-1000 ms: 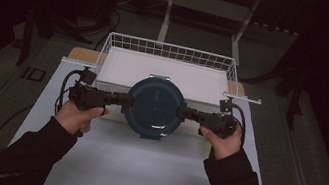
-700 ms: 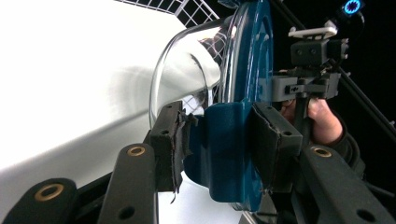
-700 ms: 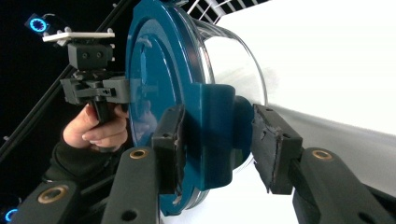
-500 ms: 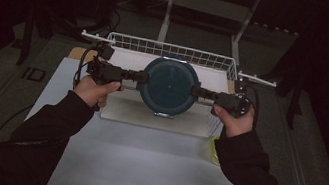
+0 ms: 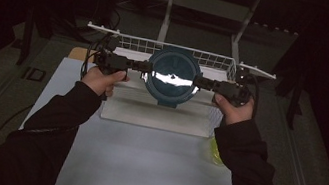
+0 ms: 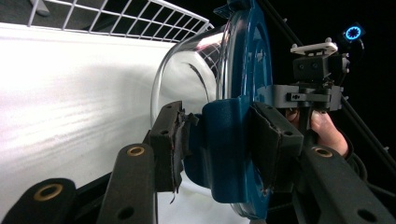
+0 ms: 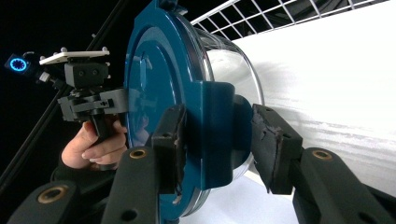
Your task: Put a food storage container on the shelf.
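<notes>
Above the white wire basket [image 5: 218,61] hangs the blue-lidded glass container [image 5: 173,76], clamped by the left gripper [image 5: 142,67] and right gripper [image 5: 202,82] on its side tabs. Beneath lies the white bench [image 5: 140,164]; a yellow-green thing [image 5: 214,150] sits by the right sleeve. No writing is legible.

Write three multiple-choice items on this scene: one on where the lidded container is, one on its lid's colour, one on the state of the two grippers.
1. Where is the lidded container?
A. Lifted over the white wire basket
B. Lying on the floor
C. Standing on the table's near edge

2. What colour is its lid?
A. Red
B. Dark blue
C. Yellow

3. How do the left gripper and right gripper stand?
A. Both wide open, apart from it
B. One holds, one rests on the table
C. Each shut on a side tab of the container

Key: 1 A, the high view shows it held up between both hands above the basket; 2 B, both gripper views show blue plastic; 3 C, each gripper's pads press a blue tab.
</notes>
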